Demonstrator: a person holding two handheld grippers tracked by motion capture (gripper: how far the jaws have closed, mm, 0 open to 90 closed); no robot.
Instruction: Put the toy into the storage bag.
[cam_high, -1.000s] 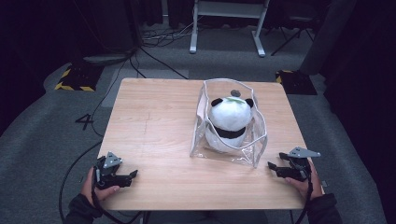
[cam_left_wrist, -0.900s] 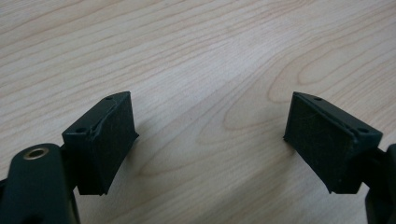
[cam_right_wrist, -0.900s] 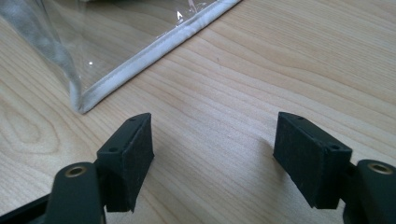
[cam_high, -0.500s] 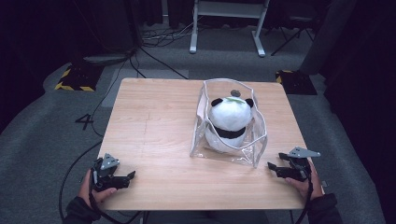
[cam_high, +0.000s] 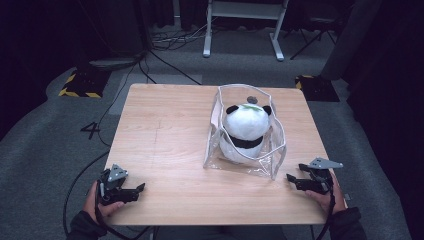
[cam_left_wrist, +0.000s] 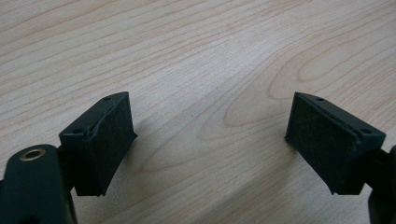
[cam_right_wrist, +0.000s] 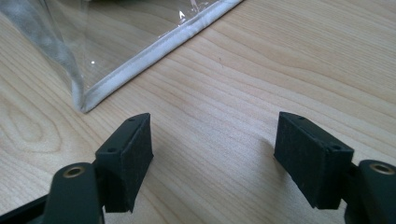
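One legible marking: the numeral "4" on the grey floor, at 9 o'clock from the table.

My forearms run off the near edge of the high view. The clear bag hides the panda's lower body behind glare and folds, and a small grey thing at its far rim is too small to identify. In my right gripper view, the bag is cut off by the top edge.
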